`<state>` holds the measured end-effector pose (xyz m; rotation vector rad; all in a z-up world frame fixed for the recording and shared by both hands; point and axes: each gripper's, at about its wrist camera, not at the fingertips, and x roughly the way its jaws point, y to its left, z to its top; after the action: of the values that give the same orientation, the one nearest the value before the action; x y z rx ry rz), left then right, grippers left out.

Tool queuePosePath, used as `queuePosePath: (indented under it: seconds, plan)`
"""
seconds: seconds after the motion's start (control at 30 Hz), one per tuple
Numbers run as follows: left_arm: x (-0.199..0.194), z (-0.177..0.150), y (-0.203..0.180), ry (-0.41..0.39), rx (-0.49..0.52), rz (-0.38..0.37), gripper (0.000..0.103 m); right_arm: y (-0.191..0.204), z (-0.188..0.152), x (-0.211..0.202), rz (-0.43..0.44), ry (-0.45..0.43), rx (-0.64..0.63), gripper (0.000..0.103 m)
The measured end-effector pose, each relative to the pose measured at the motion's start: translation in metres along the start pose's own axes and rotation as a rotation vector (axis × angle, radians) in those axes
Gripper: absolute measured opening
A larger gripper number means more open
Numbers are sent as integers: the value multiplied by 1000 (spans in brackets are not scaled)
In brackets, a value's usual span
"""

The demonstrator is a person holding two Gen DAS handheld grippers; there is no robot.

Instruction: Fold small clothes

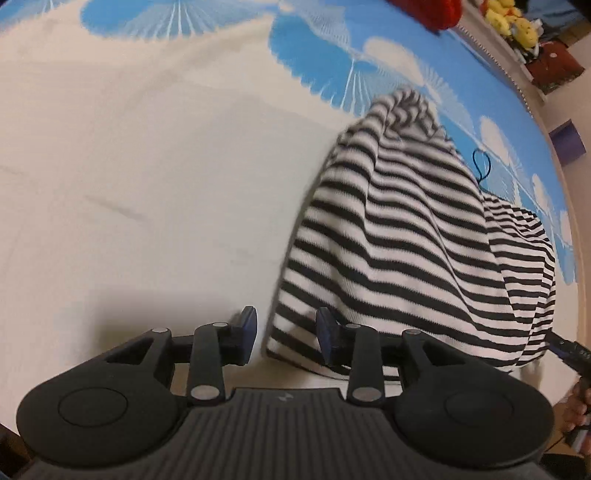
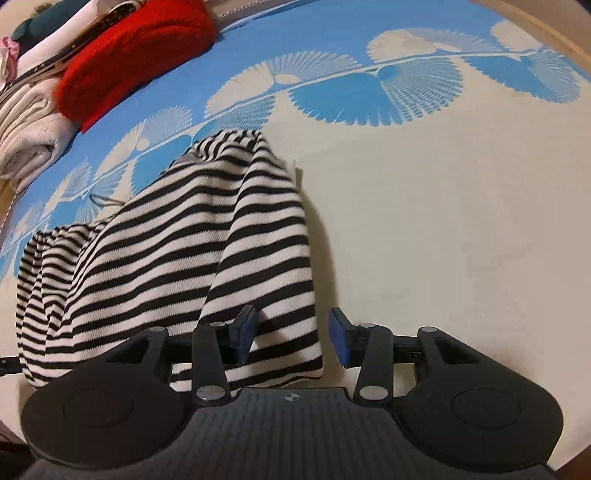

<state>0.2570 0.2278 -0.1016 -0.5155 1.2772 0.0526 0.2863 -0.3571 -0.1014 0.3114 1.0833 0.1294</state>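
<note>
Both tools stand spread with nothing between their blue pads: the left tool (image 1: pixel 286 334) at the striped garment's near left corner, the right tool (image 2: pixel 291 334) at its near right corner, each with one pad over the cloth edge and the other over bare covering. One striped garment (image 1: pixel 402 240), black and white, lies bunched in soft ridges on the cream and blue patterned bed cover (image 1: pixel 147 166), its far end reaching the blue fan border.

Beyond the garment, the right wrist view shows one red knitted item (image 2: pixel 133 55) beside a pile of pale folded clothes (image 2: pixel 29 125). The left wrist view alone shows several yellow plush toys (image 1: pixel 511 20) on a shelf past the garment, a purple box (image 1: pixel 569 142) to its right, and part of the other tool (image 1: pixel 570 350) at the garment's near right edge.
</note>
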Motion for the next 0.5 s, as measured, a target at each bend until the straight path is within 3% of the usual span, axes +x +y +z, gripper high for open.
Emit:
queuePosePath:
  seconds: [0.1, 0.17, 0.2, 0.23, 0.27, 0.37, 0.43, 0.5]
  plan:
    - [10, 0, -7, 16, 29, 1, 39, 0, -5, 3, -12, 19, -4, 43]
    - [14, -1, -12, 16, 57, 12, 35, -2, -6, 5, -4, 38, 1, 20]
    - [14, -2, -15, 16, 72, 6, 27, -1, -6, 3, 10, 33, 9, 15]
    - [13, -4, -16, 12, 90, -2, 1, -1, -5, -1, 26, 16, 21, 10]
    - [9, -5, -18, -1, 110, -3, 2, -1, -5, -7, 44, -6, 32, 8]
    - [-24, -7, -13, -151, 104, -6, 1, -4, -6, -33, 118, -99, 77, 7]
    - [-57, -12, 0, -276, 31, -88, 1, -10, -10, -57, 163, -169, 110, 7]
    - [-72, -20, 4, -321, 62, -61, 1, -17, -13, -73, 198, -209, 129, 7]
